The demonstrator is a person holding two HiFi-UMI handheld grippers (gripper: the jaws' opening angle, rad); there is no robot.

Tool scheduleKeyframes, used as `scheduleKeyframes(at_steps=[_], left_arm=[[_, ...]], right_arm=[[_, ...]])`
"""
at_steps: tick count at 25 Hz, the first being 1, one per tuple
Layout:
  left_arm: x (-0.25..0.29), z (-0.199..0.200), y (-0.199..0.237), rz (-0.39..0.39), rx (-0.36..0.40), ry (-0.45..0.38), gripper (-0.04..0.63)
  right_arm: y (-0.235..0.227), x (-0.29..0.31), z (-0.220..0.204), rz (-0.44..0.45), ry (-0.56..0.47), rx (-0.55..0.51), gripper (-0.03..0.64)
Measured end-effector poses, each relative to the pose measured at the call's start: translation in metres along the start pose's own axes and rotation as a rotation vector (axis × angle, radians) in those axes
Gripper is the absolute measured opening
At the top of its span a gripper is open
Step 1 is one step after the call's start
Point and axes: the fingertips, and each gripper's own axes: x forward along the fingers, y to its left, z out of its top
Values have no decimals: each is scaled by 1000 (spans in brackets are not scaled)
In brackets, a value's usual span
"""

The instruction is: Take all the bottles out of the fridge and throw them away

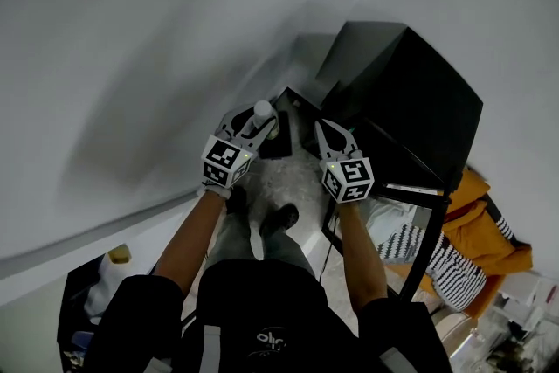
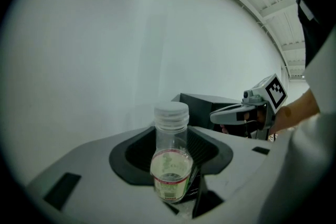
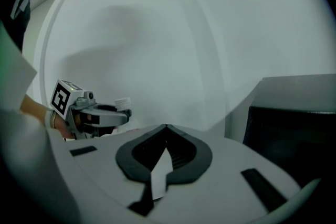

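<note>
1. Head view: both my forearms reach forward side by side. My left gripper (image 1: 258,125) and right gripper (image 1: 334,134) tip slightly down, near the boxy black fridge (image 1: 410,92) at far right.
2. Left gripper view: my jaws clamp a clear plastic bottle (image 2: 170,157), upright and round-bodied, with a white screw cap and a red-edged label.
3. Right gripper view: my jaws are pressed together, with nothing between them.

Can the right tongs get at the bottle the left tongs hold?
Likely yes: the shut, empty right tongs hang close beside the left tongs holding the bottle, with nothing between them; they would have to open first.
</note>
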Motion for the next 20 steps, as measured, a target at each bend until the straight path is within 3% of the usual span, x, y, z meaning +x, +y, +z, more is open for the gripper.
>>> scheduleKeyframes(at_steps=[12, 20], left_arm=[[47, -137, 17, -26, -63, 91, 186], [71, -240, 30, -52, -114, 146, 186]], right_arm=[[-26, 41, -116, -59, 82, 46, 8], [-36, 76, -219, -93, 135, 92, 8]])
